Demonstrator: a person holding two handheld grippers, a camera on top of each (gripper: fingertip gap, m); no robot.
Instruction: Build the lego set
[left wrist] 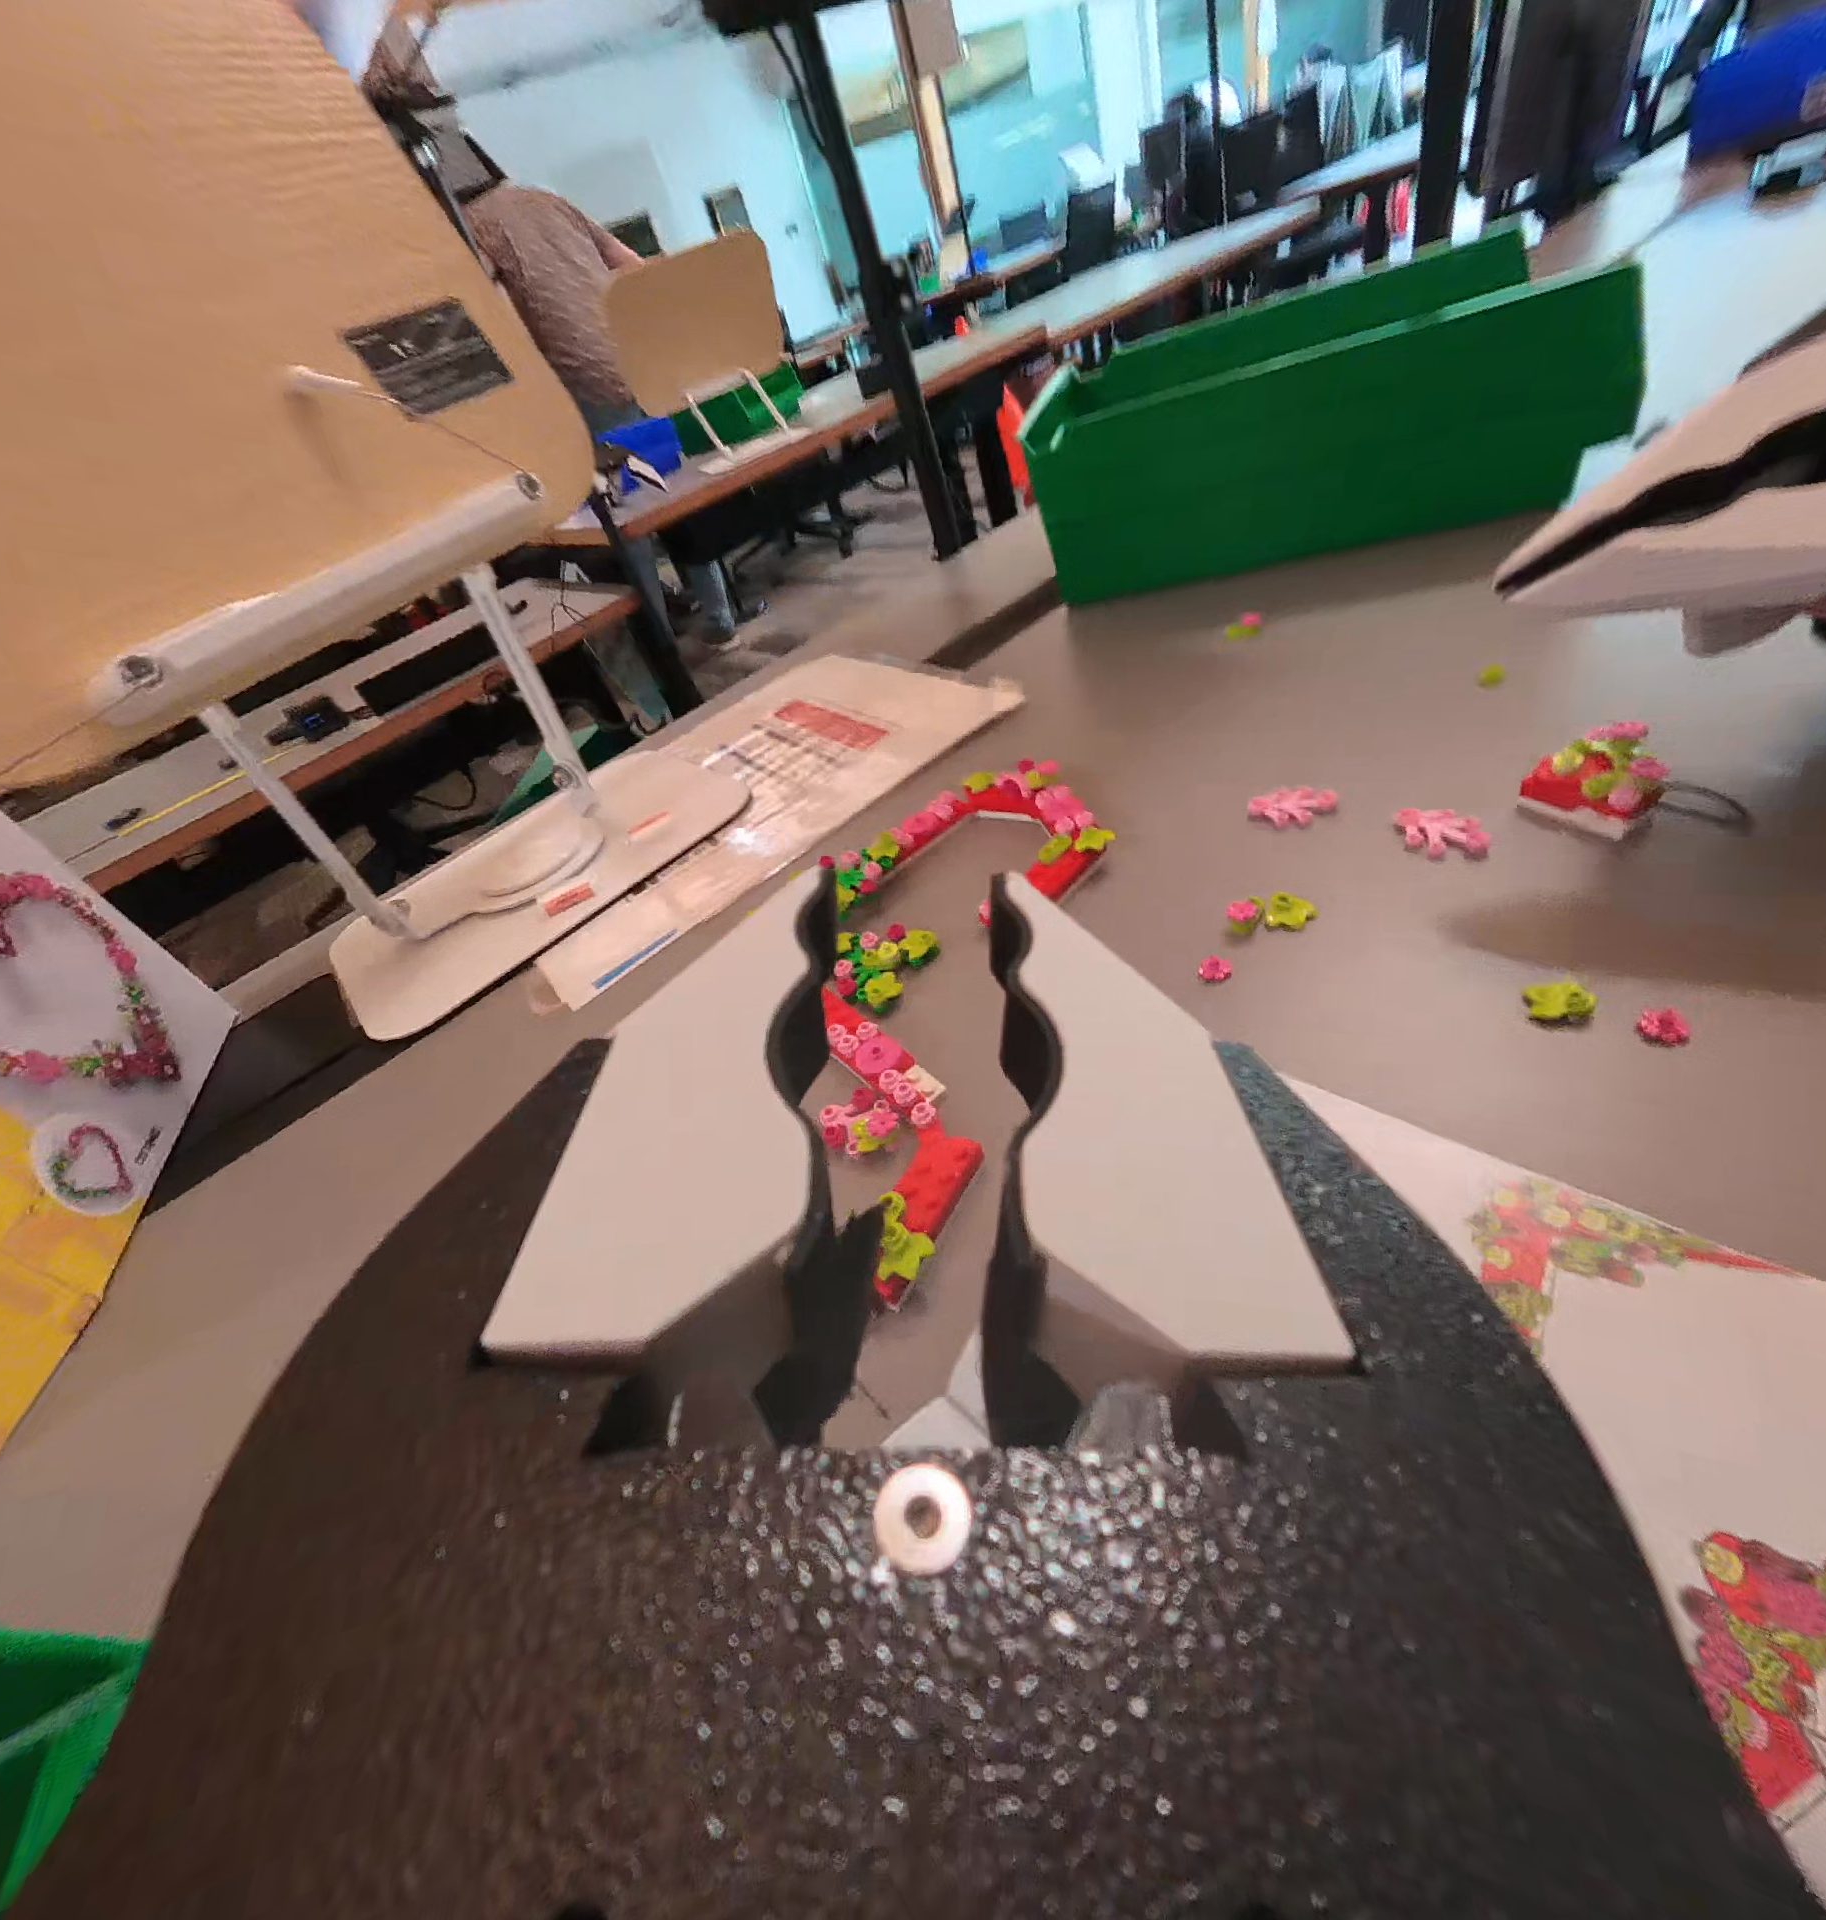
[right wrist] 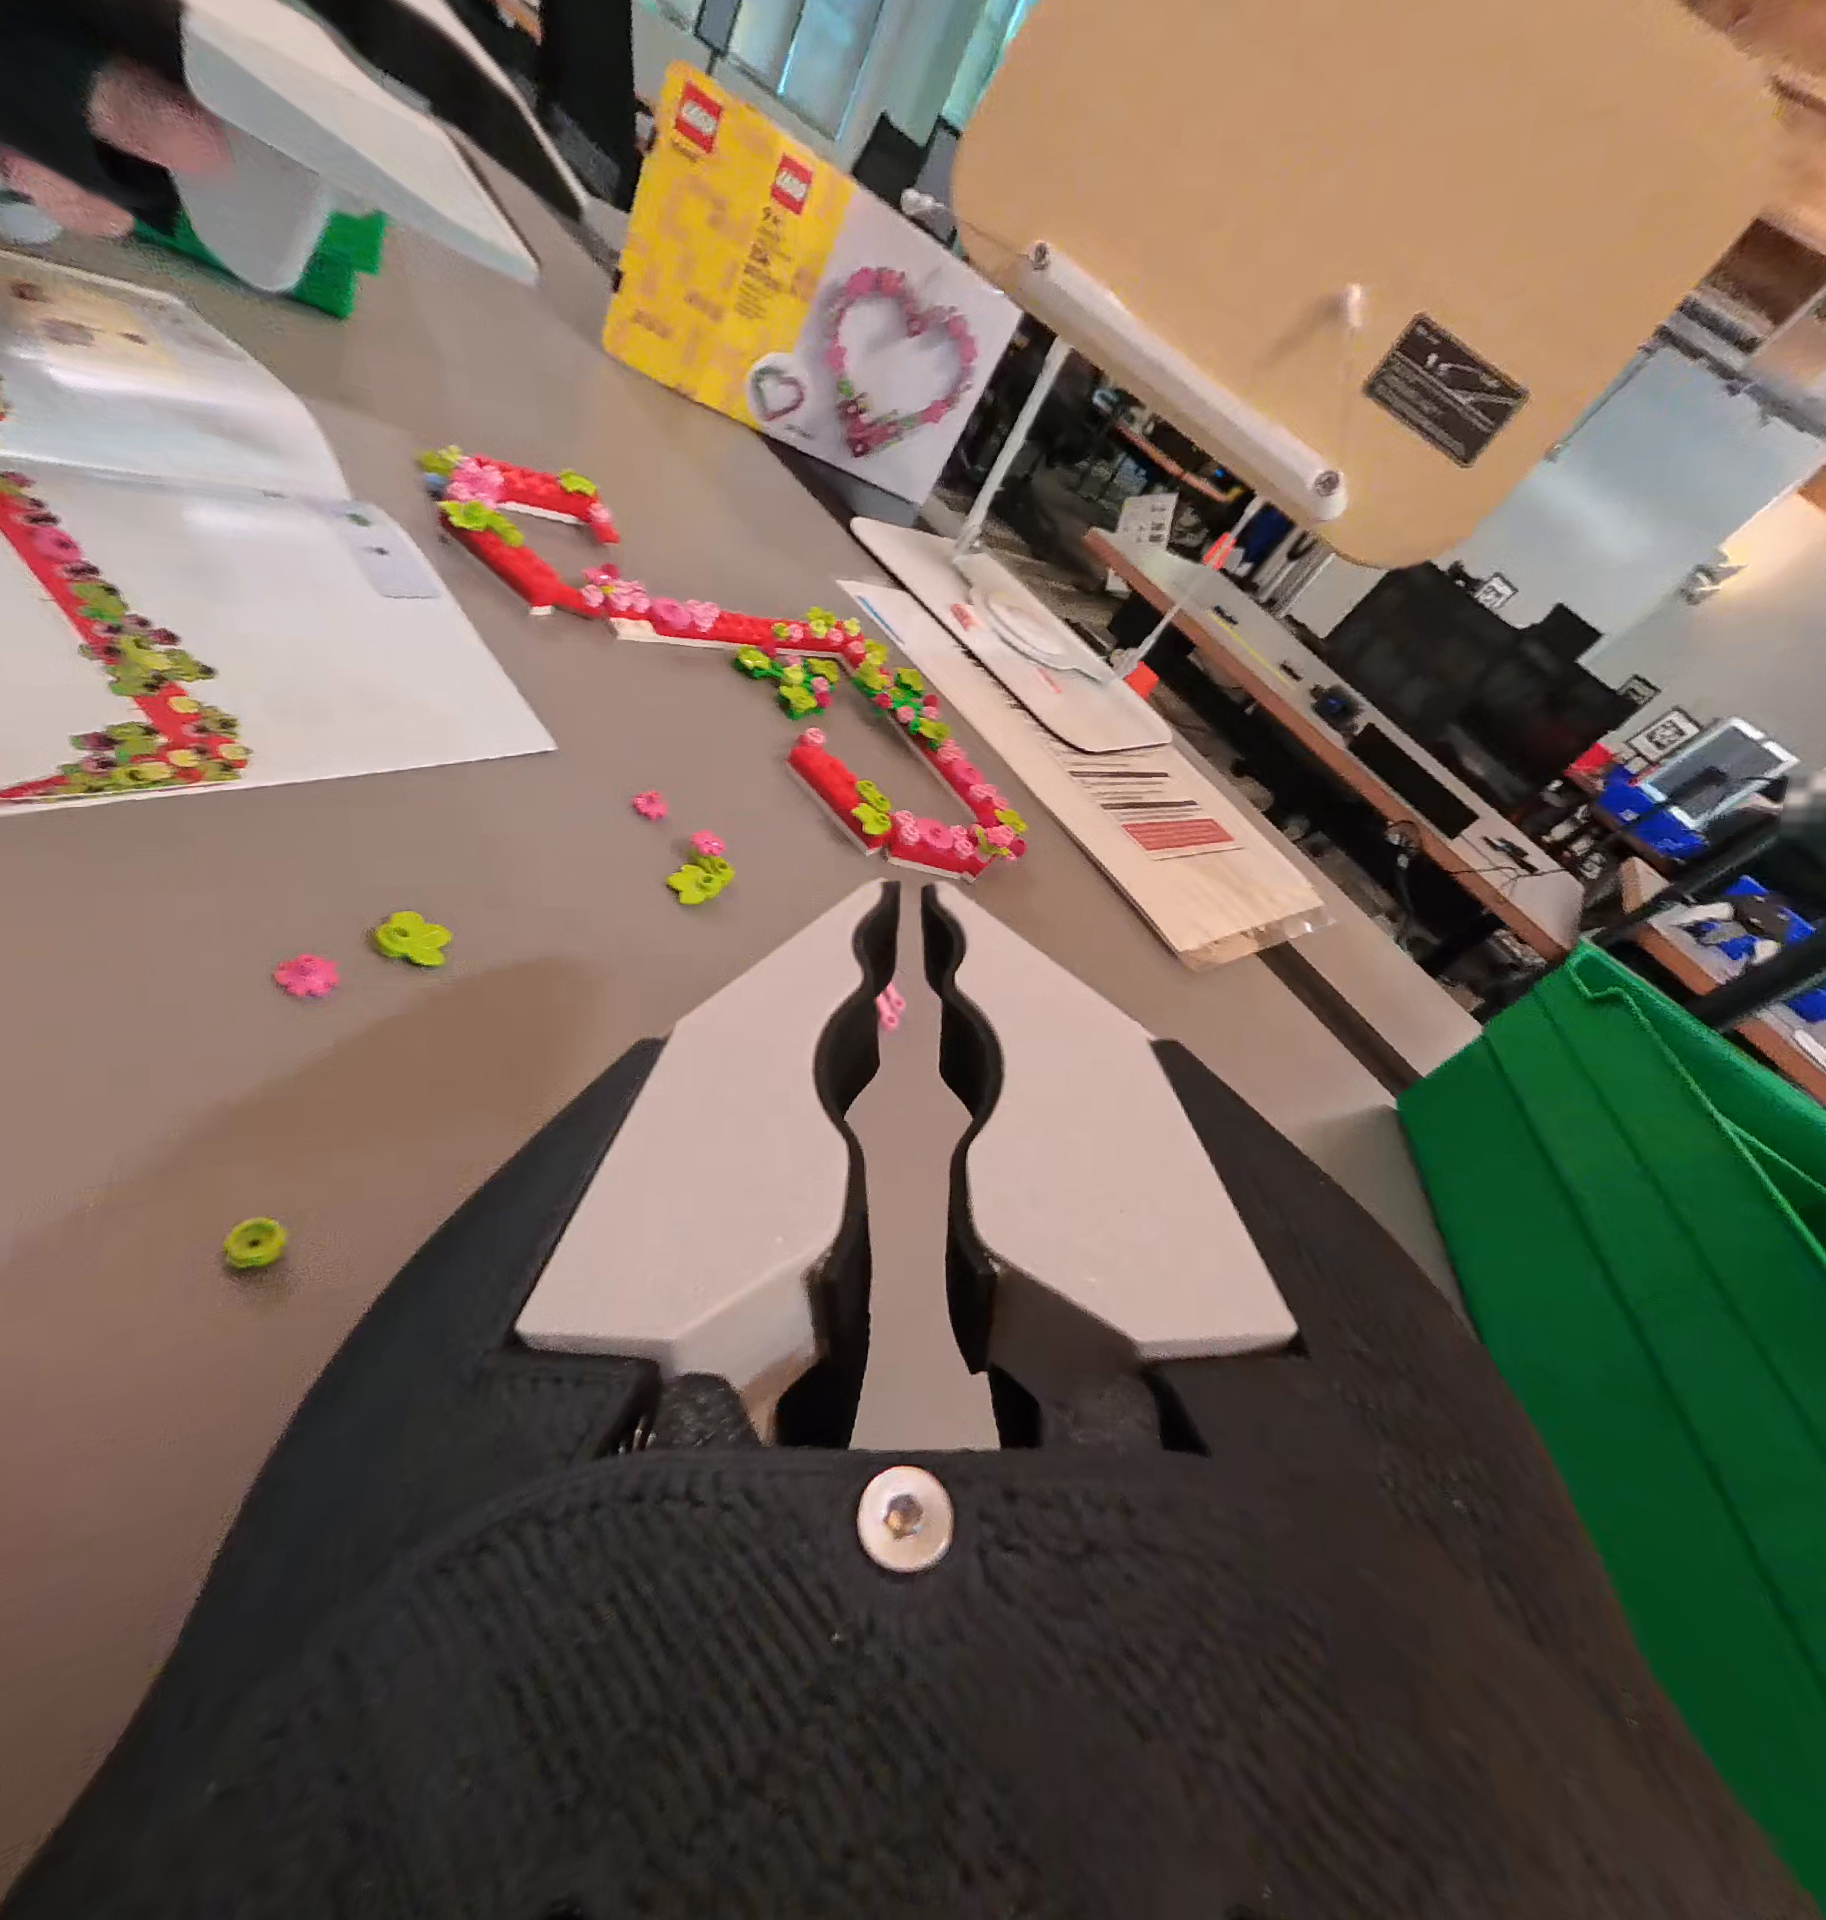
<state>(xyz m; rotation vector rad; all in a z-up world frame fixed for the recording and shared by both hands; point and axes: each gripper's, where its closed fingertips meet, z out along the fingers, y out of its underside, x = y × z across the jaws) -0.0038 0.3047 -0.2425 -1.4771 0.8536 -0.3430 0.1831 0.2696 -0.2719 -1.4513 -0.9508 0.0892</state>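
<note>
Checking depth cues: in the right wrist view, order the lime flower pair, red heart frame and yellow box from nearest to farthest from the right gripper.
From the right gripper:
1. Lime flower pair, just left of the tips.
2. Red heart frame, mid-table.
3. Yellow box, standing at the far edge.

Both grippers hovering, left parted, right nearly closed.

Left gripper (left wrist: 909, 894) is sitting with its jaws parted, a clear gap running tip to base between the grey fingers (left wrist: 680, 1174), nothing clamped between them, tips pointing forward and down. Right gripper (right wrist: 911, 891) is showing its jaws drawn close, only a thin slit at the tips, wavy inner edges not quite meeting; whether its fingers (right wrist: 732, 1153) are pinching anything is unclear. In the left wrist view the right gripper (left wrist: 1511, 577) is coming in from the right edge, tips nearly together, well apart from the left one. A blurred hand (right wrist: 88, 156) is showing behind the left gripper (right wrist: 348, 135) in the right wrist view.
</note>
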